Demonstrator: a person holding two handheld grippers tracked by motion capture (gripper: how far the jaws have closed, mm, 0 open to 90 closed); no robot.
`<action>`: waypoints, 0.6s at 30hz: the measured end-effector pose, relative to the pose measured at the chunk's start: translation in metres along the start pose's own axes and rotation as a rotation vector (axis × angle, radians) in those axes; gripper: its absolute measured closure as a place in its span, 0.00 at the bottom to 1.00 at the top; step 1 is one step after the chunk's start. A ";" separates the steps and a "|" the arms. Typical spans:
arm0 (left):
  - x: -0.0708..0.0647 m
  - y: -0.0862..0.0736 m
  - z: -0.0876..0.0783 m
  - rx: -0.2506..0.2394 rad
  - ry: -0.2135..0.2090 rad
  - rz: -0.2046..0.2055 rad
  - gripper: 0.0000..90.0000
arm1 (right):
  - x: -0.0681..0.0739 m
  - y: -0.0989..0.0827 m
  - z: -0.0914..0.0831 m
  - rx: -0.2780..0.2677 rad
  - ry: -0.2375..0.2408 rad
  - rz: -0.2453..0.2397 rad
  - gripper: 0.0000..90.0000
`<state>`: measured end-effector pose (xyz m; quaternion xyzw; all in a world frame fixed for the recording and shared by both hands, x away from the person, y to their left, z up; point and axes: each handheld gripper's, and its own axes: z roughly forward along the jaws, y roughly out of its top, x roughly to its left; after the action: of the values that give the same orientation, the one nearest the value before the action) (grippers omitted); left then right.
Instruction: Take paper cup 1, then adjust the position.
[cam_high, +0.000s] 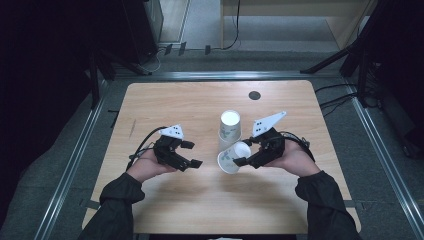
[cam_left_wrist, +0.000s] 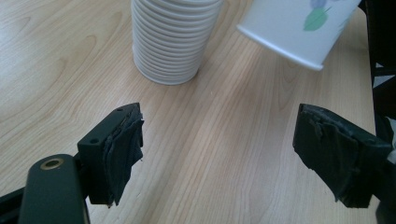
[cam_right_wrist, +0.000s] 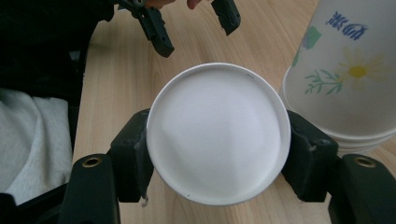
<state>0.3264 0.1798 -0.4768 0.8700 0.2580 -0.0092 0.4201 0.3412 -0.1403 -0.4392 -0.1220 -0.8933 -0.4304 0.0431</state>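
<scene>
- The left tongs (cam_high: 192, 154) sit on the left half of the wooden desk (cam_high: 165, 102), held in the person's left hand (cam_high: 146, 167), pointing toward the middle of the desk.
- Their jaws stand wide apart with nothing between them; in the left gripper view bare desk shows in the gap, and the pads (cam_left_wrist: 125, 144) look worn and ragged at the edges.
- A dark cable (cam_high: 140, 145) loops from the left tongs back over the desk.
- Near the desk's middle stands a stack of paper cups (cam_high: 230, 127), upside down, white bottom upward; the left gripper view shows the many nested rims (cam_left_wrist: 170, 51) resting on the desk.
- Just in front of the stack, toward the person, is a single paper cup (cam_high: 232, 157), tilted on its side and gripped by the right tongs (cam_high: 240, 154).
- In the right gripper view the two jaws press on opposite sides of this cup, with its white bottom (cam_right_wrist: 217, 133) facing the camera.
- The held cup seems to be lifted slightly off the desk, though its lower rim may be touching; the views do not settle this.
- The cups bear a flower print (cam_right_wrist: 355, 70) with green leaves.
- The right hand (cam_high: 295, 160) holds the right tongs over the desk's right half.
</scene>
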 end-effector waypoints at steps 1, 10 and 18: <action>0.000 0.000 0.000 -0.001 -0.003 0.001 0.18 | 0.000 -0.002 0.002 -0.007 -0.006 0.003 0.39; -0.007 0.004 0.000 -0.002 -0.034 0.041 0.17 | 0.003 -0.005 0.011 -0.026 -0.014 0.006 0.39; -0.015 0.010 0.008 0.003 -0.056 0.076 0.15 | 0.001 -0.003 0.015 -0.024 0.005 0.018 0.39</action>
<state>0.3197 0.1624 -0.4711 0.8792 0.2129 -0.0179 0.4259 0.3395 -0.1297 -0.4506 -0.1297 -0.8869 -0.4408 0.0477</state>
